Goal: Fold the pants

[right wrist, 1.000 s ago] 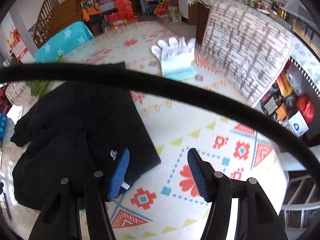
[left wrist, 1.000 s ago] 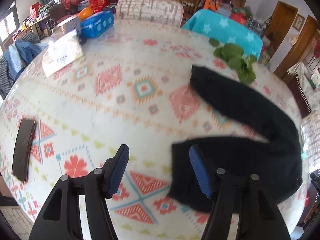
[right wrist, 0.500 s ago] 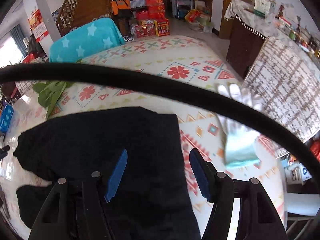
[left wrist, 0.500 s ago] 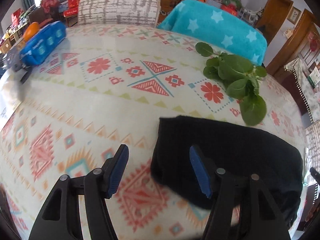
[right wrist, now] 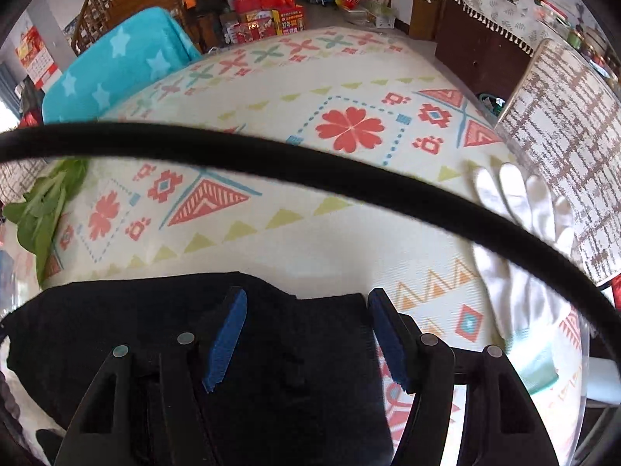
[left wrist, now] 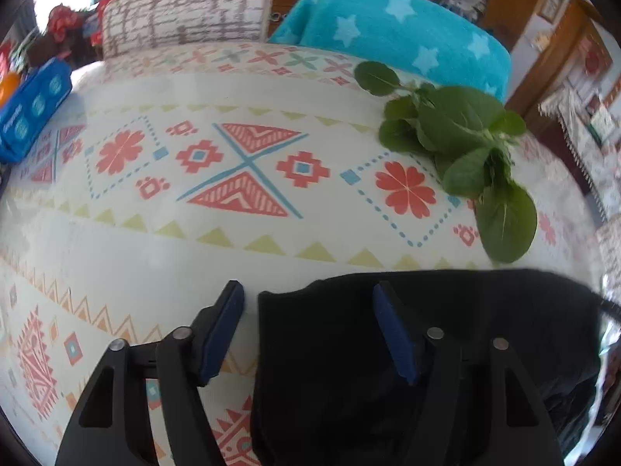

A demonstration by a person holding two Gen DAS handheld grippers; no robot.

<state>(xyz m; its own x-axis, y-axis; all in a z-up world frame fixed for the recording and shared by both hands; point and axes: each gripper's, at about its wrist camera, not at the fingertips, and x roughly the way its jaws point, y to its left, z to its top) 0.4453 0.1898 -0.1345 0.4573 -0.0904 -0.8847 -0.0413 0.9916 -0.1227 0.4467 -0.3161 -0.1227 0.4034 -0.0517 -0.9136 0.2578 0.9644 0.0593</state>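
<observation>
We hold both sets of jaws apart and empty: the left gripper (left wrist: 308,330) straddles the left corner of the black pants (left wrist: 427,349), the right gripper (right wrist: 306,334) the right corner, placed, we judge, to pinch one edge for a fold. The pants lie on the patterned surface (left wrist: 233,240), near the leafy greens (left wrist: 465,147) and a white glove (right wrist: 520,256). Half a second earlier, both grippers stood farther from this edge.
</observation>
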